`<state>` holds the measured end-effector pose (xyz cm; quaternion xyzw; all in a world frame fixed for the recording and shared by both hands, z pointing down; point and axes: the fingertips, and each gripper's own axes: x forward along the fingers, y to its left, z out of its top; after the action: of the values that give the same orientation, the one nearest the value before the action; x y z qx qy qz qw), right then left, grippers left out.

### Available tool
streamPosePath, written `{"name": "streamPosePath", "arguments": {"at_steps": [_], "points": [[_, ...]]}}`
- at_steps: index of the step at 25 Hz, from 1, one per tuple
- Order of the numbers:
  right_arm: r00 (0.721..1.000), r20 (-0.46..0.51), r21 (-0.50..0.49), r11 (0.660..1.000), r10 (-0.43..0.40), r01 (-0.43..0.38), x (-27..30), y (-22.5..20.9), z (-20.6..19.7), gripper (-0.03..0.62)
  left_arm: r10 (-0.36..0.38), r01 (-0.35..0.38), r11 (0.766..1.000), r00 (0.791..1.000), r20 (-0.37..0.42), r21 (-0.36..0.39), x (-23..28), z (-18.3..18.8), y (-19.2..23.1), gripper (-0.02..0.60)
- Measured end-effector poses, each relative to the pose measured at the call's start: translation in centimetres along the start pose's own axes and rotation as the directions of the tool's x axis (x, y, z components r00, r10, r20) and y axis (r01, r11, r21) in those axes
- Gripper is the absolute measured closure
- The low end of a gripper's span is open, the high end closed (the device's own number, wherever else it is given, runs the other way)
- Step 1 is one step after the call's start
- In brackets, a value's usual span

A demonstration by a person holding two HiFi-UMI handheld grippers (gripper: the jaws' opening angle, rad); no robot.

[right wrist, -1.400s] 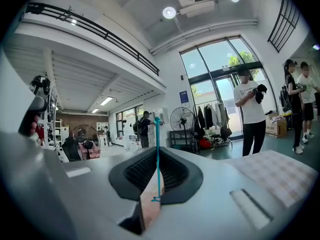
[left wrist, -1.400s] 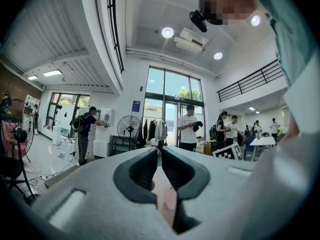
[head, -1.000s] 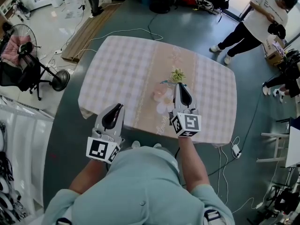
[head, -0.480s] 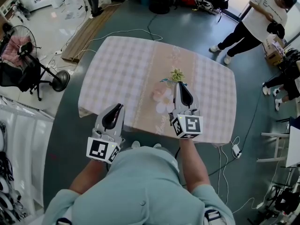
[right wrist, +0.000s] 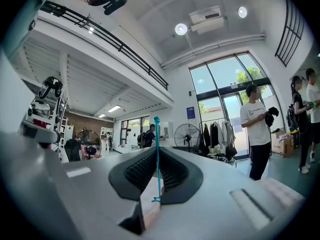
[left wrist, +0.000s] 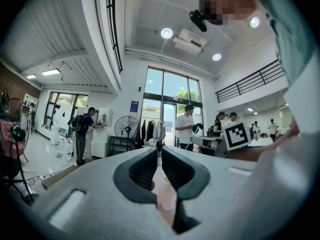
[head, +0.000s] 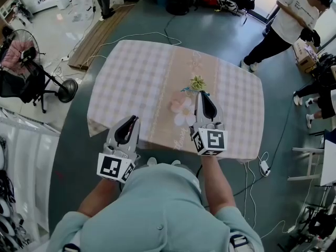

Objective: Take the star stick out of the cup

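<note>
My right gripper (head: 202, 95) is over the middle of the table, shut on a thin teal stick (right wrist: 157, 159). The stick stands upright between the jaws, with a small knob at its top. In the head view a short teal piece of the stick (head: 187, 89) pokes out left of the tips. A yellow-green star-like shape (head: 198, 82) sits just beyond them. Whether it belongs to the stick I cannot tell. A pale pink flower-shaped thing (head: 181, 109), perhaps the cup, lies on the cloth left of the gripper. My left gripper (head: 127, 125) hangs level at the table's near edge, shut and empty.
The table has a checked cloth (head: 136, 83) with a beige middle strip. On the floor are a fan (head: 31, 62) at the left, white cables (head: 131, 35) behind the table and a power strip (head: 264, 168) at the right. People stand at the far right (head: 286, 25).
My right gripper has risen a little with the teal stick in it. The left gripper has stayed put. The person at the far right has stepped along.
</note>
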<state>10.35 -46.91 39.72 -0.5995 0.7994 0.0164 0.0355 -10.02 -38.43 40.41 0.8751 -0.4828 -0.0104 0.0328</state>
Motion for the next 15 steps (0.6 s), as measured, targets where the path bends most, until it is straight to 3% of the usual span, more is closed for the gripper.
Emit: {"name": "streamPosePath", "arguments": {"at_steps": [15], "points": [[1.0, -0.002, -0.009, 1.0, -0.018, 0.018, -0.62, -0.27, 0.25, 0.585, -0.014, 0.014, 1.0, 1.0, 0.001, 0.002, 0.07, 0.04, -0.37, 0.551]]}}
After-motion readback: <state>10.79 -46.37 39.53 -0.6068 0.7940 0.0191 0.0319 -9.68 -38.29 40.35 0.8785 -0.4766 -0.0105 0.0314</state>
